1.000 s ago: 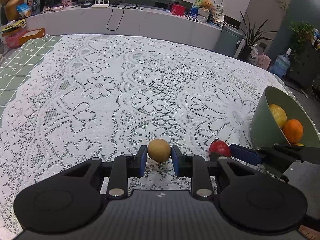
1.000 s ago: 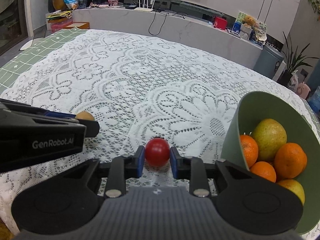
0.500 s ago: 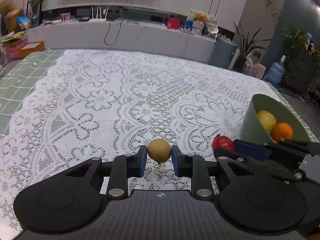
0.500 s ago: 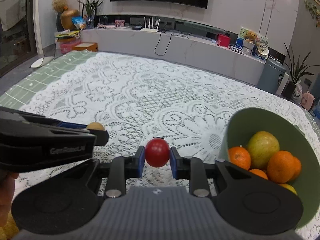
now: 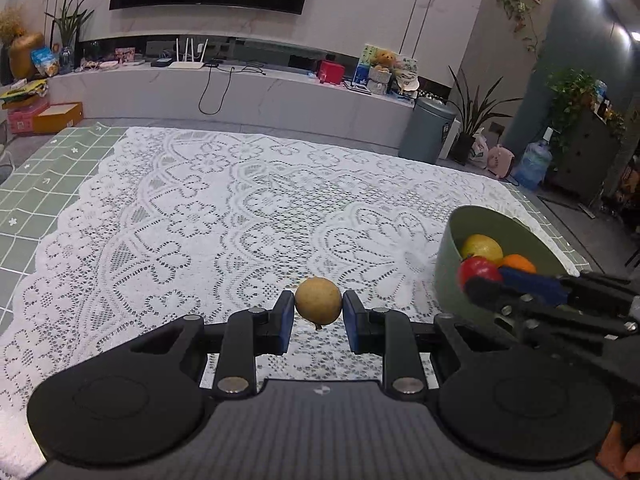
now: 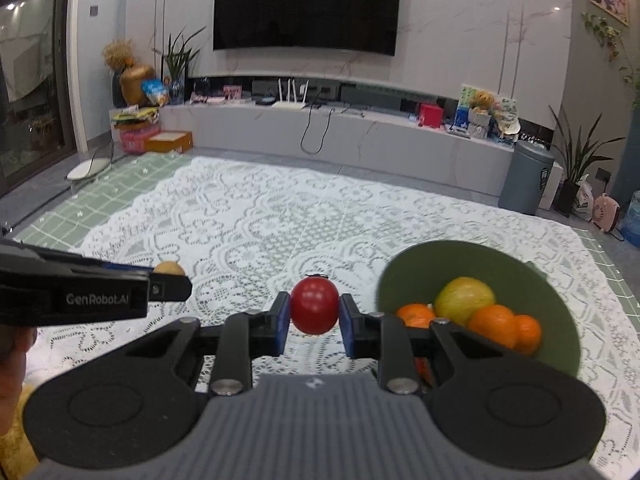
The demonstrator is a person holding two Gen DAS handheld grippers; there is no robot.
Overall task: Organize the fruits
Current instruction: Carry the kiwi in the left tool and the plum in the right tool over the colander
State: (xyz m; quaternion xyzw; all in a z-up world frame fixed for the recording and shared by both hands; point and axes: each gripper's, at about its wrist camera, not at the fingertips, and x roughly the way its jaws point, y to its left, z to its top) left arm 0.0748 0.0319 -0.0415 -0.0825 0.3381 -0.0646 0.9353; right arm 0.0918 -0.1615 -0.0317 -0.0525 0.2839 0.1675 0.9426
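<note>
the left gripper (image 5: 319,316) sits low in the centre of its own frame, pointing forward over the white lace tablecloth (image 5: 224,216). its blue pads press from both sides on a small tan round fruit (image 5: 319,306), which is clamped between them and held clear of the cloth. the right gripper (image 6: 314,318) is likewise level at lower centre of the right wrist view, its pads closed on a red round fruit (image 6: 314,306) that it carries above the cloth. in the left wrist view the right gripper enters from the right edge, with the red fruit in front of the near wall of the green bowl (image 5: 452,276). in the right wrist view the left gripper reaches in from the left edge, the tan fruit peeping past its tip.

the bowl stands on the cloth at right of centre in the right wrist view, just beside the right gripper. it holds several oranges (image 6: 493,321) and a yellow-green fruit (image 6: 464,295) piled together.
</note>
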